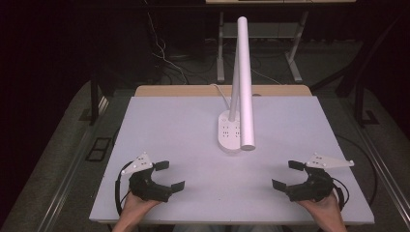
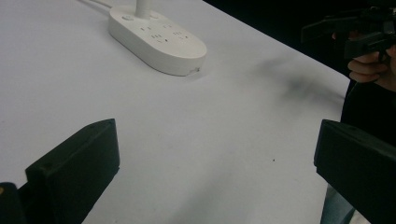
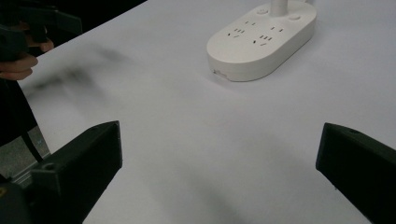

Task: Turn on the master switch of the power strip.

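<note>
White table (image 1: 159,125) bears a single item: a white desk lamp (image 1: 244,82) standing at the centre, toward the far half. Its oval base (image 1: 228,131) carries socket outlets on top and a white cord runs off the far edge. A stem rises from the base, and the long tubular lamp head slopes forward, its lower end hanging just over the near right of the base.

Left gripper (image 1: 169,176) rests low at the near left of the table, jaws spread wide, nothing between them. Right gripper (image 1: 288,175) sits mirrored at the near right, jaws likewise spread wide and empty. Both point inward toward the lamp and are well apart from it. In the left gripper view the base (image 2: 159,39) lies ahead and to the left; in the right gripper view the base (image 3: 261,39) lies ahead and to the right.

Judgement: start position, approach not yet begun. Next move likely calls for bringing one gripper forward to the base or the tube head; the tube is smooth and round, so a square, centred closing seems needed, with the other gripper steadying the base.
</note>
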Action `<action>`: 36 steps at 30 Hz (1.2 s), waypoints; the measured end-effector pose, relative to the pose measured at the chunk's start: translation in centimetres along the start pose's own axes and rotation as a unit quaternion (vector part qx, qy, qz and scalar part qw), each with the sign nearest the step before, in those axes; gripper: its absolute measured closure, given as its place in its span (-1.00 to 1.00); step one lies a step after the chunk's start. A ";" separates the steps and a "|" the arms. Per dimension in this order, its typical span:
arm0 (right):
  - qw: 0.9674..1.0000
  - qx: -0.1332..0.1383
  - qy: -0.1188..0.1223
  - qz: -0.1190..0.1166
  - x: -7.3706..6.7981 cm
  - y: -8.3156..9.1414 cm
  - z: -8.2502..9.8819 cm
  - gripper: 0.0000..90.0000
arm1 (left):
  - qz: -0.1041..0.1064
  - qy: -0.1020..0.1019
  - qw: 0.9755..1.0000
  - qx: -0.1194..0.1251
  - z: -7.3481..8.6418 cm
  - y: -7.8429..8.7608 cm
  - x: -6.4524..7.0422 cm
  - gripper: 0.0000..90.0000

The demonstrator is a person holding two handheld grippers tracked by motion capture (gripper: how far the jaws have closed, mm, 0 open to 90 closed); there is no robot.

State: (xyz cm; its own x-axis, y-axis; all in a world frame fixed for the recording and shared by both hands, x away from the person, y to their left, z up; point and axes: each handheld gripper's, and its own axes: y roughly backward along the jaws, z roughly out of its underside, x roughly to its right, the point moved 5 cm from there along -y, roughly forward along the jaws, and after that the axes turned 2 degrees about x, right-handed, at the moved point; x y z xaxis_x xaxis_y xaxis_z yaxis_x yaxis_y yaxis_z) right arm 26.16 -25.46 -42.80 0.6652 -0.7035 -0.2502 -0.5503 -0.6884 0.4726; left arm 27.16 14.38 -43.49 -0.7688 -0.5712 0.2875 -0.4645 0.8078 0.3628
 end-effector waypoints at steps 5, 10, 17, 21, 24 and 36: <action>1.000 -0.004 -0.003 -0.003 0.1 0.0 0.1 -1.00 | 0.001 -0.001 1.000 0.000 0.0 0.0 0.0 -1.00; 1.000 -0.010 -0.006 -0.004 0.2 -0.1 0.3 -1.00 | 0.001 -0.001 1.000 0.001 0.0 0.1 0.1 -1.00; 1.000 -0.018 -0.008 -0.005 0.3 -0.1 0.5 -1.00 | 0.001 -0.001 1.000 0.000 -0.1 0.1 0.1 -1.00; 1.000 -0.022 -0.006 -0.006 0.3 -0.2 0.6 -1.00 | 0.002 -0.003 1.000 -0.004 0.0 0.0 0.2 -1.00; 1.000 -0.021 -0.005 -0.006 0.4 -0.2 0.6 -1.00 | 0.003 -0.005 1.000 -0.006 -0.1 0.0 0.3 -1.00; 1.000 -0.027 -0.007 -0.008 0.4 -0.2 0.8 -1.00 | 0.002 -0.010 1.000 -0.020 -0.4 -0.2 0.4 -1.00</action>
State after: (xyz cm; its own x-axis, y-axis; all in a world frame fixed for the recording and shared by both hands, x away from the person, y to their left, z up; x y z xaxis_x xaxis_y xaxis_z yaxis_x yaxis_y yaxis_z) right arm 26.12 -25.78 -43.66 0.6664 -0.6955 -0.2687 -0.5115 -0.6887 0.5139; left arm 27.15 13.92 -43.10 -0.7797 -0.5640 0.2719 -0.4433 0.8039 0.3965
